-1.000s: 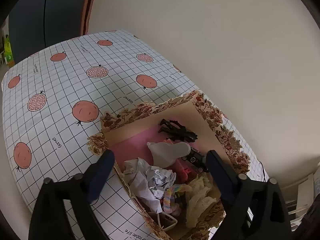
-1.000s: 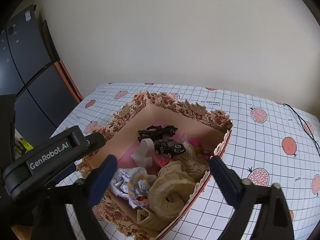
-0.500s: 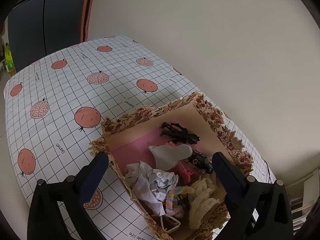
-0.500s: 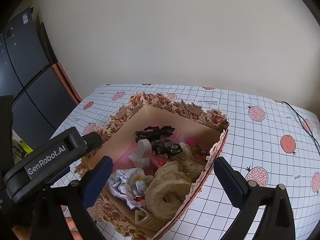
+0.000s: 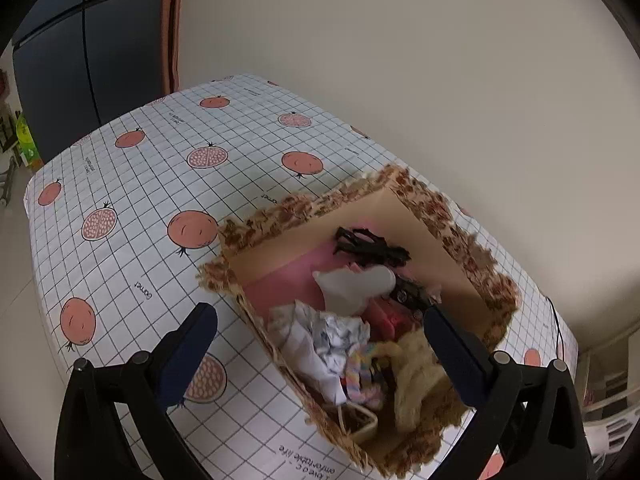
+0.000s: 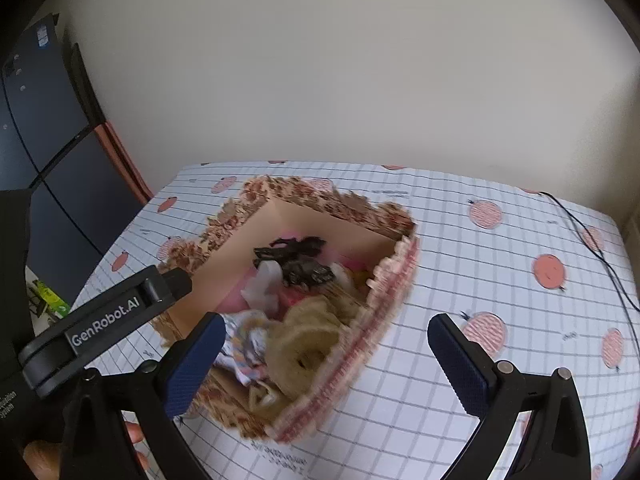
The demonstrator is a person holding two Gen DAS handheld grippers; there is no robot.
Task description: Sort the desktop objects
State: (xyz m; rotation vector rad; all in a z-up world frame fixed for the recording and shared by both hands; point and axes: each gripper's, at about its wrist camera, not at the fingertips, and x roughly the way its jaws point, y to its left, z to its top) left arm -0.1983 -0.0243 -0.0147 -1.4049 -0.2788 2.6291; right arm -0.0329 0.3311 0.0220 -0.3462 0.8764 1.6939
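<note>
Now both grippers hang over a counter (image 5: 120,184) covered in a white grid cloth printed with pomegranates. On it stands an open cardboard box (image 5: 460,240) with a floral outside, set toward the far wall, and the sorted things lie heaped inside it.

Seen from the left wrist, the left gripper (image 5: 320,332) has its jaws spread wide, empty, one finger over the cloth left of the box and the other over the box's near right part. Between them lie crumpled paper (image 5: 332,332), a pastel striped item (image 5: 360,364) and a cream fuzzy fabric (image 5: 416,372). Farther in are a white bottle (image 5: 356,284), a small black toy car (image 5: 408,294) and a black claw clip (image 5: 368,242) by the far wall of the box.

Seen from the right wrist, the right gripper (image 6: 326,344) is likewise wide open and holds nothing, hovering above the box's near right edge. A cable (image 6: 592,244) trails over the counter's far right.
</note>
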